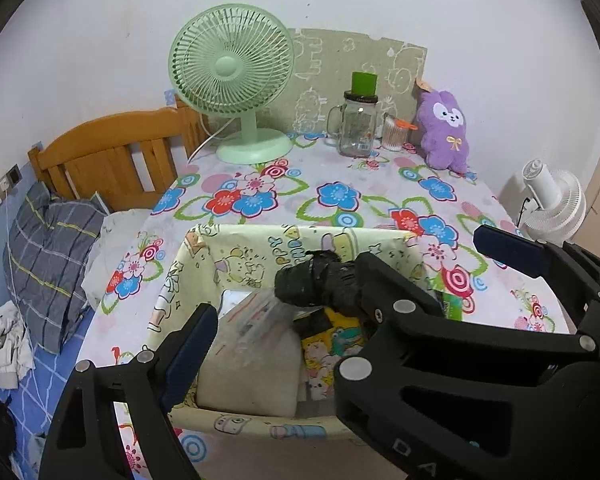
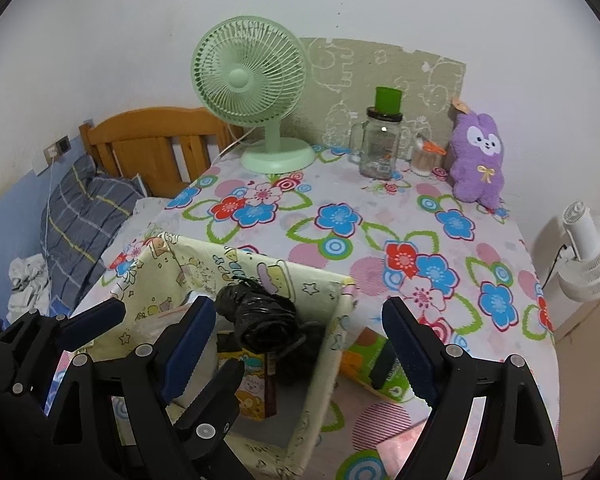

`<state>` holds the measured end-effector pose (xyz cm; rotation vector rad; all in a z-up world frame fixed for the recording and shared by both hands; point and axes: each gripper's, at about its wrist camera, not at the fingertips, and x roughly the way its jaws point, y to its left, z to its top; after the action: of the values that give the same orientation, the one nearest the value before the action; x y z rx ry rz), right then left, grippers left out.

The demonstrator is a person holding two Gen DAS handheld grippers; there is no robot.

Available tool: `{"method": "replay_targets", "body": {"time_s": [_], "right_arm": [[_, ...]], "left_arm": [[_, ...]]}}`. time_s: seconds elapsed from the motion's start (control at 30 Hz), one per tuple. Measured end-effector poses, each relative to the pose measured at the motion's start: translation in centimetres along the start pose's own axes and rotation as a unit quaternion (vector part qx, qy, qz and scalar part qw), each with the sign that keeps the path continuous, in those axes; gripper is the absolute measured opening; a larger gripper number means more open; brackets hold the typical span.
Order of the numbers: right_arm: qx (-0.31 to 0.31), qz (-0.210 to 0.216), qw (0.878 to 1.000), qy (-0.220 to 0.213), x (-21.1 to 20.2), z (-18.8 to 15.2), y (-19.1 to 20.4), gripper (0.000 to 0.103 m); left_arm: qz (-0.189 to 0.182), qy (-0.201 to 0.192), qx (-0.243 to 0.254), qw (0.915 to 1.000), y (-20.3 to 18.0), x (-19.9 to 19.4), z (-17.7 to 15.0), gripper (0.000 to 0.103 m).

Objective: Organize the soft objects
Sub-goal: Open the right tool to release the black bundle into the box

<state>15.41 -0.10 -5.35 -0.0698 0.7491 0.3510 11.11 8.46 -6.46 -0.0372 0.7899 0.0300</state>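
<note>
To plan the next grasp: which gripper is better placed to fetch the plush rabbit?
Probably right. The right gripper is open on the side of the purple plush rabbit; the left gripper hangs over the fabric box.

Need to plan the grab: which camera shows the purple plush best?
The right wrist view: the purple plush stands whole and unobstructed at the table's far edge. The left wrist view shows it too, whole but slightly smaller and nearer the frame's edge.

The middle of the floral-cloth table (image 2: 380, 216) lies open between the pale yellow printed fabric bin (image 2: 324, 344) and the back row. That row, the green desk fan (image 2: 256, 92), glass handled jar (image 2: 380, 148) and purple plush rabbit (image 2: 478, 160), blocks the wall side.
</note>
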Motion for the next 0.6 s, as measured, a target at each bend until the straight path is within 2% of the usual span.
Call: {"method": "replay_targets", "body": {"time_s": [0.37,0.6], "right_arm": [[0.012,-0.01,1.0,-0.02,-2.7,-0.4,-2.1,0.088],[0.022,-0.02,0.999,-0.032,-4.3,-0.8,-3.9,0.088]], "left_arm": [[0.003,-0.019,0.014,0.9997,-2.5,-1.8,0.2,0.09],[-0.01,-0.017,0.024,0.9995,-4.4,-2.6,0.2,0.09]]}}
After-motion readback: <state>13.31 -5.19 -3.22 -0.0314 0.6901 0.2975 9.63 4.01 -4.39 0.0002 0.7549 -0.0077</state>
